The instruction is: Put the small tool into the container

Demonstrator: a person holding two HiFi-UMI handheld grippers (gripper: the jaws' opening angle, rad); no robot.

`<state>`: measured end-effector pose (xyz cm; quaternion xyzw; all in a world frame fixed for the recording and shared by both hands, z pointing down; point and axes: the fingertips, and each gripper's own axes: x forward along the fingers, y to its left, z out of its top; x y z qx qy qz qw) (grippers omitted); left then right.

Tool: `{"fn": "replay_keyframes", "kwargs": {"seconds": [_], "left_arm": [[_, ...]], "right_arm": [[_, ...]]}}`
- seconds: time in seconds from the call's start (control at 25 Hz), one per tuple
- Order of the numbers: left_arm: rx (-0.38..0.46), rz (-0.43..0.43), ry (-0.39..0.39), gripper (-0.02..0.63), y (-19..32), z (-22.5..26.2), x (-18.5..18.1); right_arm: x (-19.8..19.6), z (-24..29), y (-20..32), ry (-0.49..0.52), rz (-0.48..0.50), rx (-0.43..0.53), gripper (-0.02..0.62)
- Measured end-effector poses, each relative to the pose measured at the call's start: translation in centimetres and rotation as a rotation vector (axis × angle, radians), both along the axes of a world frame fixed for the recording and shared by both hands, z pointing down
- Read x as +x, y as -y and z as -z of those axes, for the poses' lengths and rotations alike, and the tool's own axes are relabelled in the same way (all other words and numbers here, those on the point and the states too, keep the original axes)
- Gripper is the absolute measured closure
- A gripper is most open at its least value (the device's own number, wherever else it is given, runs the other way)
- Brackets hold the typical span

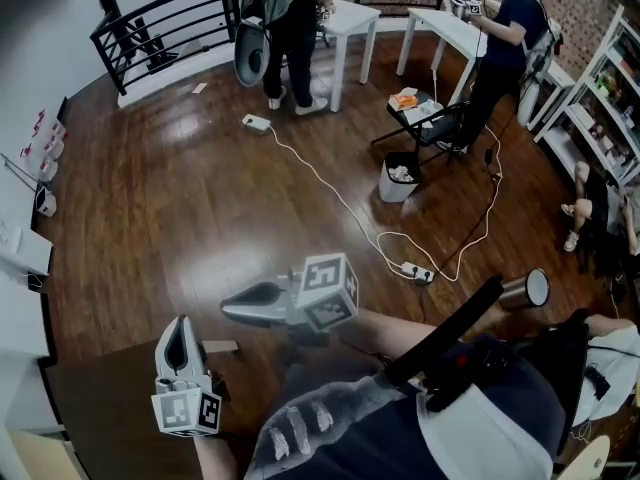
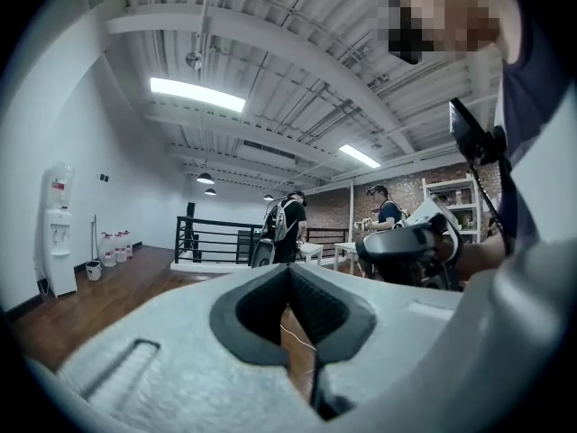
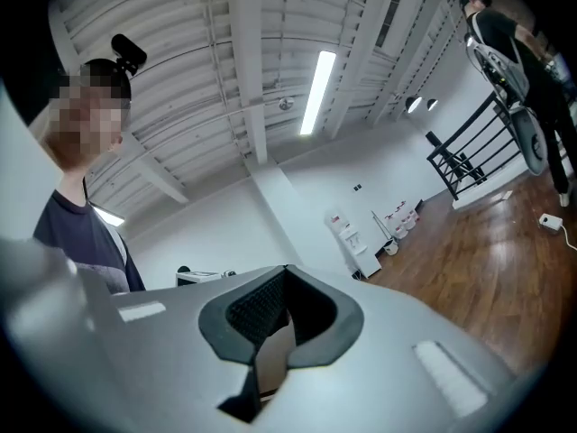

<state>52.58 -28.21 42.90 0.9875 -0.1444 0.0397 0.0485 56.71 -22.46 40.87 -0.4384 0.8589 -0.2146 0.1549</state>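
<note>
Wood floor [image 1: 200, 198] spreads below; no tool or container in sight. Both my left gripper [image 1: 180, 328] and right gripper [image 1: 235, 306] are pinched together, empty, so I can't judge progress.

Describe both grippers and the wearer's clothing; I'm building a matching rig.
The left gripper and right gripper are both pale grey. They taper to pointed fingers lined with black ribbed pads. Each carries a white cube printed with black square markers. The person wears a dark top crossed by a black strap.
</note>
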Motion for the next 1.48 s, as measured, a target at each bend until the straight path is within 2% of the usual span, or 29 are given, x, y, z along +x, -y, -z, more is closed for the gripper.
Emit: {"fn": "replay_keyframes", "kwargs": {"seconds": [0.12, 0.4, 0.64, 0.84, 1.04, 1.28, 1.48], "left_arm": [[-0.036, 0.003, -0.001, 0.606, 2.1, -0.9, -0.4], [-0.121, 0.012, -0.078, 0.606, 5.7, -1.1, -0.7], [-0.128, 0.002, -0.104, 0.606, 8.3, -1.3, -0.3], [-0.139, -0.013, -0.100, 0.606, 8.9, -1.5, 1.3], [-0.112, -0.050, -0.059, 0.606, 8.3, -1.4, 3.6], [-0.136, -0.021, -0.004, 0.606, 9.1, -2.0, 7.6], [-0.151, -0.128, 0.136, 0.606, 4.8, -4.0, 14.0]], "right_arm": [[-1.1, -0.1, 2.1, -0.030, 0.020, -0.017, 0.597], [-1.5, -0.1, 5.6, 0.049, 0.031, -0.079, 0.597], [-1.3, 0.1, 7.9, 0.004, 0.011, -0.084, 0.597], [0.0, -0.3, 8.4, 0.030, -0.025, -0.092, 0.597], [2.5, -0.4, 9.0, 0.099, -0.048, -0.079, 0.597], [7.2, -0.5, 9.2, 0.144, -0.047, -0.059, 0.597], [12.9, -1.5, 6.7, 0.190, -0.054, -0.060, 0.597]]}}
